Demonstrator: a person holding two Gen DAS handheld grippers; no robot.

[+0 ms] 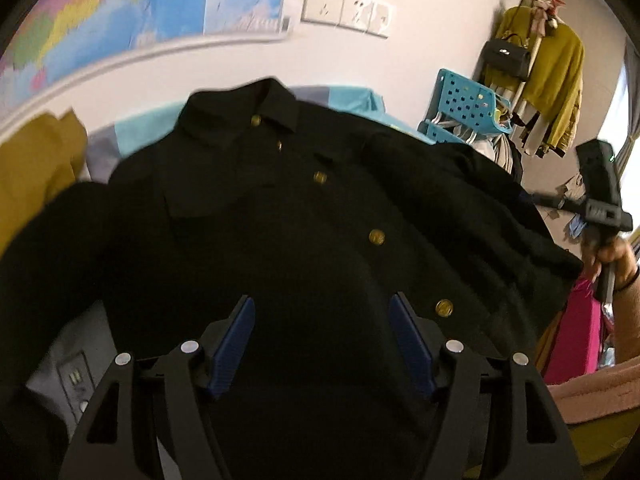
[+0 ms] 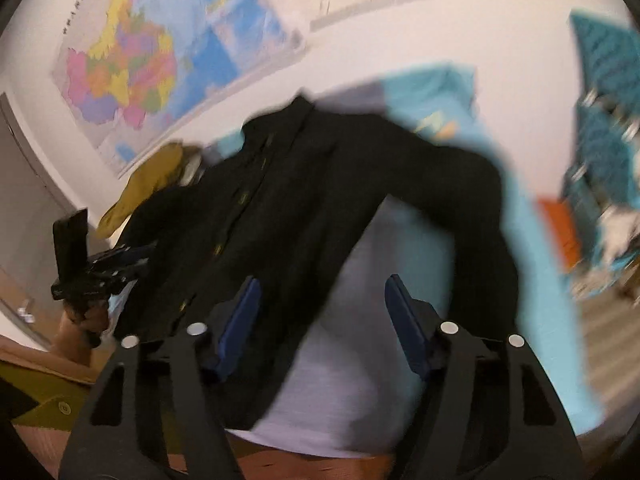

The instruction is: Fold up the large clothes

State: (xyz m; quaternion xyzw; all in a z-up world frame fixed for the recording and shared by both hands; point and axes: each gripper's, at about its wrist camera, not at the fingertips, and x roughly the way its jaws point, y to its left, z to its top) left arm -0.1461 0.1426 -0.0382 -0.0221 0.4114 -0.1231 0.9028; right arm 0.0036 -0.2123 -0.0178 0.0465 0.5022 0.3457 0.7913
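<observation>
**Black coat spread flat, both claws released**

Left wrist view: the black coat [image 1: 304,200] lay front-up on the bed [image 1: 136,130]; the left gripper [image 1: 322,344] hovered released above its hem.

Right wrist view, blurred: the right gripper [image 2: 320,320] gaped empty near the sleeve [image 2: 472,216]. The cloth looked thick, heavy and limp; hem corners seemed the best holds.

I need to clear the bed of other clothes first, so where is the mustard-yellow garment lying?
In the left wrist view the mustard-yellow garment lies at the far left, beside the black coat, below the wall map.
</observation>
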